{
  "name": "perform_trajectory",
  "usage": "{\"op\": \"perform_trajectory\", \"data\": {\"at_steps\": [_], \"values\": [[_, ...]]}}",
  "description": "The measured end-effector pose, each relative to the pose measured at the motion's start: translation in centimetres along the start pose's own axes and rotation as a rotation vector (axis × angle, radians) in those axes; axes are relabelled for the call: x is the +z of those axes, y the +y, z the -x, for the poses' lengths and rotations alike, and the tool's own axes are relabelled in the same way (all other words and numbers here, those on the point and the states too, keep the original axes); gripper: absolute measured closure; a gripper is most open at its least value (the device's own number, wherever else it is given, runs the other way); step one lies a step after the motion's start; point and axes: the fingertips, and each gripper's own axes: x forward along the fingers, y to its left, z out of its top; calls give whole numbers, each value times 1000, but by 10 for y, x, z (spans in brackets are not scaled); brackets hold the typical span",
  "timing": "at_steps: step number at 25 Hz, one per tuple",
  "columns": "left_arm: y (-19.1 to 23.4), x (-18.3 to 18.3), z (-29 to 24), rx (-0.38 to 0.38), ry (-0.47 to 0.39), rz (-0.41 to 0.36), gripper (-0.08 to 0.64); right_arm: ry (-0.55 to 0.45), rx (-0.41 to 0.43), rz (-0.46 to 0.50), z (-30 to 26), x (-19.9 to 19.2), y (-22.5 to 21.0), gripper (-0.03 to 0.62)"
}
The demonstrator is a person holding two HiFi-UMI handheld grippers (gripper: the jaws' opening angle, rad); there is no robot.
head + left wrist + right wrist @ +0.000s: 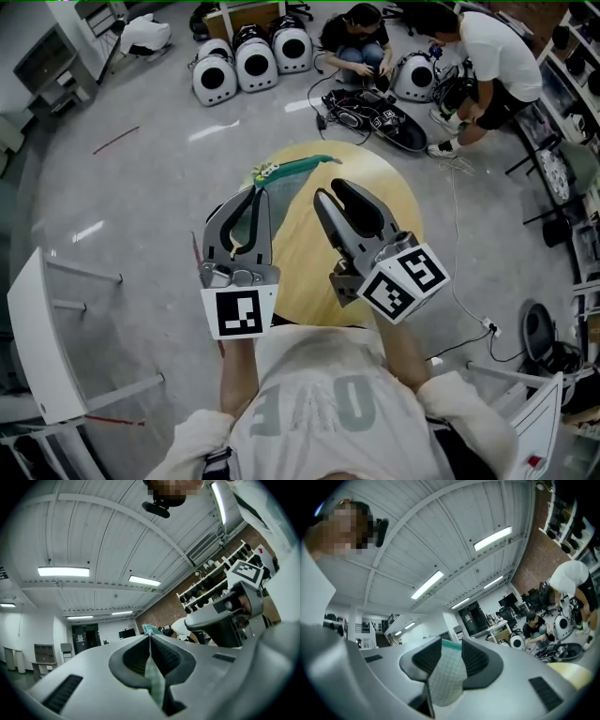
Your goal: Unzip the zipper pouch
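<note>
With left hand-held gripper [261, 192] and right hand-held gripper [333, 190] both clamped on the green mesh zipper pouch [295, 169], draw apart steadily, keeping it taut.

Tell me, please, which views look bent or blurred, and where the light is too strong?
Head view: mostly sharp, room edges bent, pale glare streaks on the floor. Left gripper view: ceiling beams curve, the ceiling lamp is burnt white, the pouch between the fingers is blurred. Right gripper view: same bending, bright lamps, pouch mesh soft but readable.
</note>
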Motion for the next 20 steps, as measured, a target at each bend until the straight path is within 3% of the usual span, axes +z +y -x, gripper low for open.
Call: {"op": "perform_trajectory", "data": {"at_steps": [3,7,16,20], "values": [[-12,1,0,-40,15,-90,531,-48,74,-153,-7,15,4,451],[-27,4,-3,-65,14,-120,531,-63,176,-349,-23,25,7,451],[-44,0,-8,-94,7,-212,531,-45,275,-565,-36,22,12,452],[-45,-4,-6,-96,13,-221,531,-53,278,-634,-36,18,5,501]]}}
